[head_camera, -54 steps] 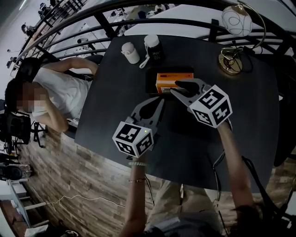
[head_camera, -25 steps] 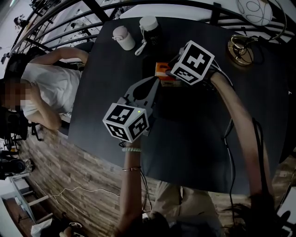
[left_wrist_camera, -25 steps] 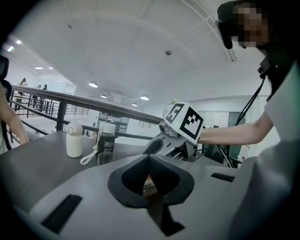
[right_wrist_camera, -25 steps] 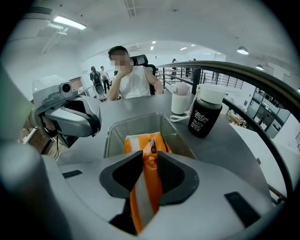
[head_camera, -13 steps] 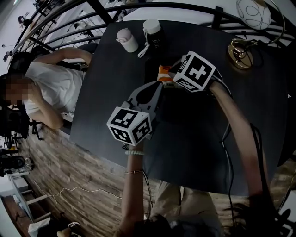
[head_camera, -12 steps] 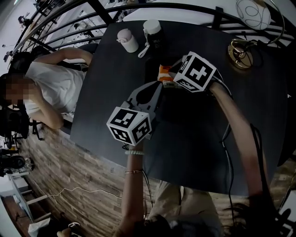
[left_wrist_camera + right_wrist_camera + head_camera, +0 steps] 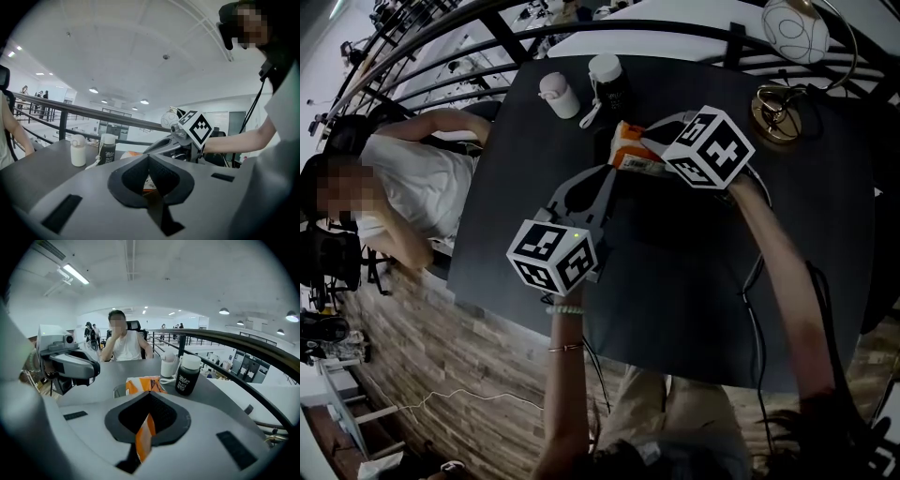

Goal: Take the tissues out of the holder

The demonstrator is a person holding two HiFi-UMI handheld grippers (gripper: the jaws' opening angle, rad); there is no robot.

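Observation:
An orange-and-white tissue pack [image 7: 632, 152] is tilted up at the far middle of the dark table [image 7: 694, 281]. My right gripper [image 7: 649, 155] is shut on its wrapper. In the right gripper view, an orange strip of the pack [image 7: 145, 437] is pinched between the pads of the right gripper [image 7: 149, 401]. The rest of the pack [image 7: 143, 384] hangs just above the holder's rim [image 7: 118, 391]. My left gripper [image 7: 607, 176] is shut on nothing, close to the pack's near-left side. The left gripper view shows those jaws [image 7: 149, 157] meeting in front of the pack.
A small white bottle [image 7: 559, 96] and a dark bottle with a white cap [image 7: 607, 82] stand just behind the pack. A brass lamp base [image 7: 776, 112] sits at the far right. A seated person [image 7: 403, 187] is at the table's left edge, and a railing runs behind.
The right gripper came down over the pack, shut on its wrapper, and has raised and tilted it up from the holder. The left gripper has stayed shut beside it.

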